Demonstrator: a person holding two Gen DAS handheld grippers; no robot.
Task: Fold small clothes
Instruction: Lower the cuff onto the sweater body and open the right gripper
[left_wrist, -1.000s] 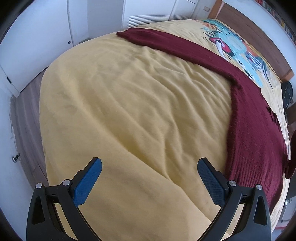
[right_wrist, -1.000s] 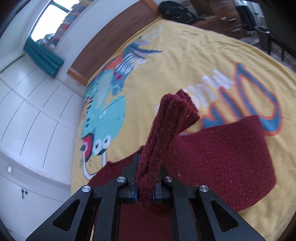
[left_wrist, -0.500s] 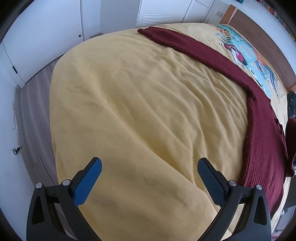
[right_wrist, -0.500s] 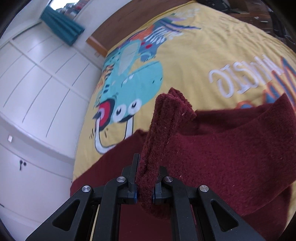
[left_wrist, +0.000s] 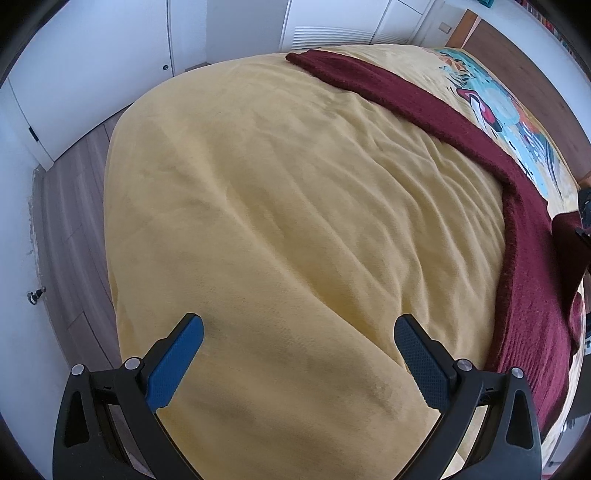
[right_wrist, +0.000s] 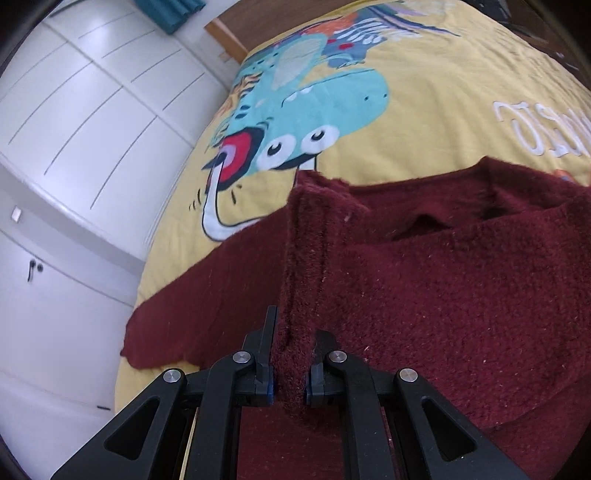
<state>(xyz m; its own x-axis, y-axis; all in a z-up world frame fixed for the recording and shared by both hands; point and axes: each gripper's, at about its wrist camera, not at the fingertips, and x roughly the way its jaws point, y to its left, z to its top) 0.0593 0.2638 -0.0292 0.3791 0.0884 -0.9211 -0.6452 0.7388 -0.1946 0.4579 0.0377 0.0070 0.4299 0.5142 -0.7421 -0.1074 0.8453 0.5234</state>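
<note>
A dark red knitted sweater (right_wrist: 443, 295) lies on the yellow bedspread (right_wrist: 424, 110). My right gripper (right_wrist: 290, 384) is shut on a bunched sleeve (right_wrist: 306, 258) of it, which it holds low over the sweater's body. In the left wrist view the sweater (left_wrist: 532, 258) runs along the right side, its other sleeve (left_wrist: 369, 81) stretched toward the far edge of the bed. My left gripper (left_wrist: 299, 350) hangs open over plain yellow bedspread (left_wrist: 277, 221), with nothing between its blue pads (left_wrist: 173, 365).
White wardrobe doors (right_wrist: 85, 122) stand beside the bed. A wooden headboard (left_wrist: 517, 55) lies beyond the cartoon print (right_wrist: 295, 122). Wooden floor (left_wrist: 70, 221) shows past the bed's left edge. A black object (left_wrist: 585, 206) sits at the far right.
My right gripper has carried the sleeve across and down over the sweater's body, so the sweater fills more of its view. The left gripper's view shifted slightly, and it stays open.
</note>
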